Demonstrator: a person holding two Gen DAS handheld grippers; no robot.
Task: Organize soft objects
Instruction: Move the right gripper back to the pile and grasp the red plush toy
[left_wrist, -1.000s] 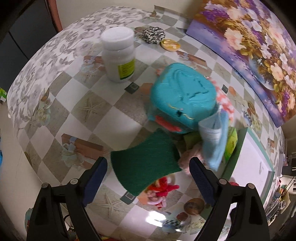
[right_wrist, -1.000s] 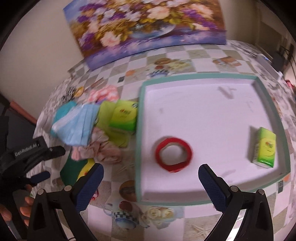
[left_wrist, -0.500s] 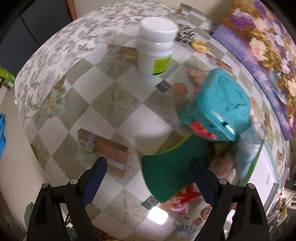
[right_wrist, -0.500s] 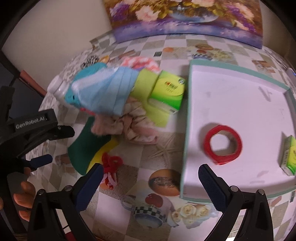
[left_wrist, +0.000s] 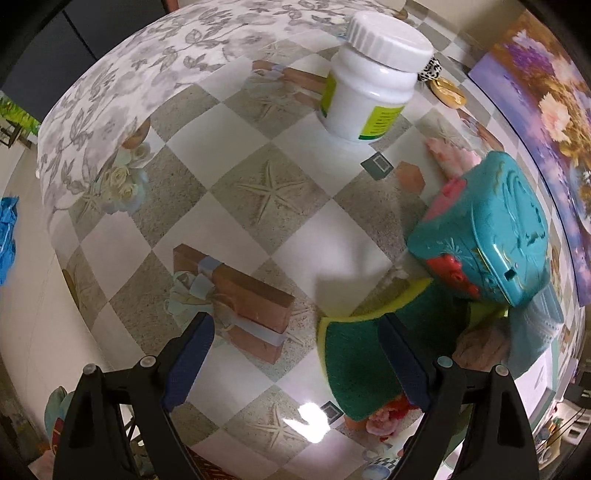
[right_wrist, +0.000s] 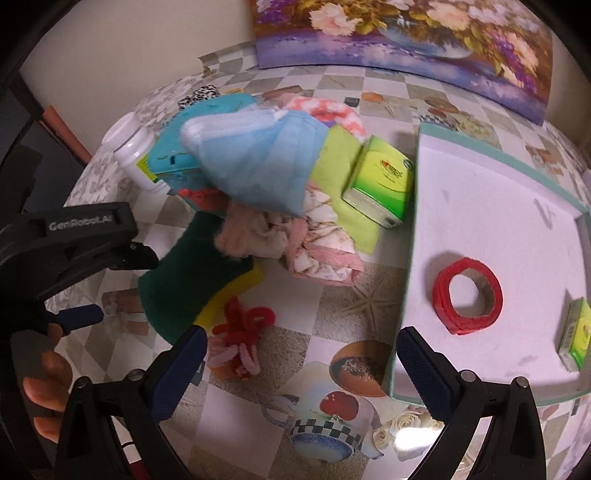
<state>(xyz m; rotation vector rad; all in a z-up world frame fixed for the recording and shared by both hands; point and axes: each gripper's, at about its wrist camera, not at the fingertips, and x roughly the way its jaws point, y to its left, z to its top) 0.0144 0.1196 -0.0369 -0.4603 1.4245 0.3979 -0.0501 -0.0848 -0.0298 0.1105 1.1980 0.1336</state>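
Green sponge (left_wrist: 369, 354) — beside left gripper (left_wrist: 295, 343), untouched

mask (right_wrist: 258, 162) on box (right_wrist: 173, 155) | sponge (right_wrist: 184, 273) left of tray (right_wrist: 410, 258)

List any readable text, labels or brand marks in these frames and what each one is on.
"GenRobot.AI": on the black body of the left gripper, seen from the right wrist.
White bottle: print on its yellow-green label is too blurred to read.
Green tissue pack: red logo and print too small to read.
Nothing else legible.
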